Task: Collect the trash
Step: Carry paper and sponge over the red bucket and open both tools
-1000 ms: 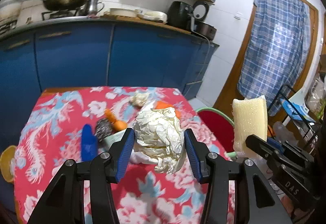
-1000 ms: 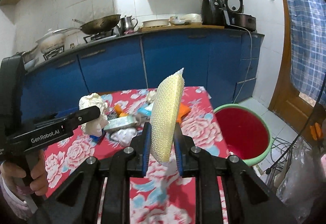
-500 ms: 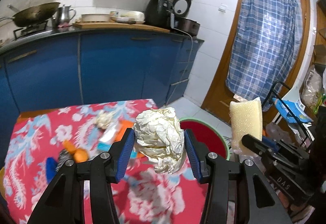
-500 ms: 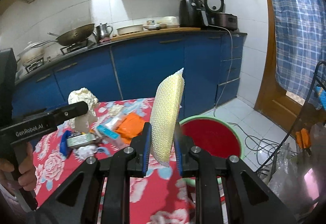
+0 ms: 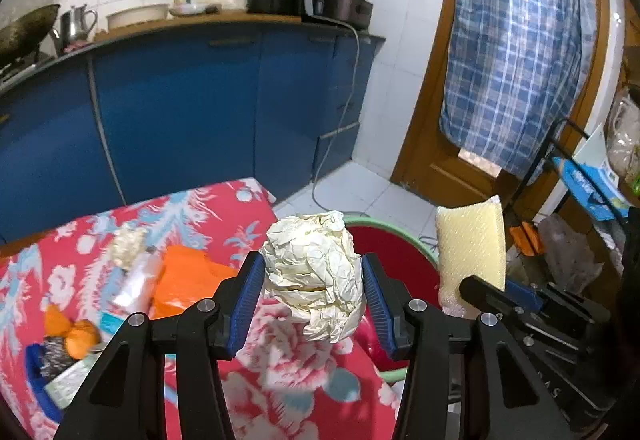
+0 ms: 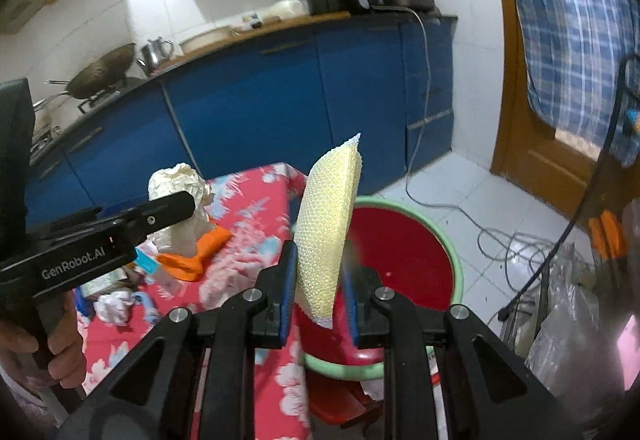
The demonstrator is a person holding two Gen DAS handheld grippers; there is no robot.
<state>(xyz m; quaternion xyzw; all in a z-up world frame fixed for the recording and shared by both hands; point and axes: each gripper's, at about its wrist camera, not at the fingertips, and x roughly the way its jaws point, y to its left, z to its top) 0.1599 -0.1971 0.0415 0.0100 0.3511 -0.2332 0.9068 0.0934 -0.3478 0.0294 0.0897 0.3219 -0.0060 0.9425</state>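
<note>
Kitchen, blue cabinets [image 5: 168,111] along a white-tiled wall; plaid curtain [image 5: 520,51] over a wooden door at the right.

Table [image 5: 256,380] — red floral cloth, in the foreground of both views. On it: orange wrapper [image 5: 188,280], a steel scourer [image 5: 56,354], small crumpled bits and packets, all lying well left of and below the grippers.

Bin [image 6: 404,252] — red inside, green rim, on the floor just beside the table's right edge.

Left gripper [image 5: 314,300] — blue pads closed on a paper ball [image 5: 314,276], cream, crumpled, clamped at both sides and bulging above and below the pads. In its own view the ball sits over the table's right edge, with the bin's rim directly behind it. In the right wrist view the same ball [image 6: 178,187] shows past the gripper's black body, to the left of the sponge; a hand [image 6: 60,352] wraps the grip below.

Right gripper [image 6: 318,292] — pads closed on a sponge [image 6: 326,228], yellow, netted, held upright by its lower end with the upper part rising free. It stands in front of the bin's opening. From the left wrist view the sponge [image 5: 470,244] appears right of the paper ball, apart from it.
</note>
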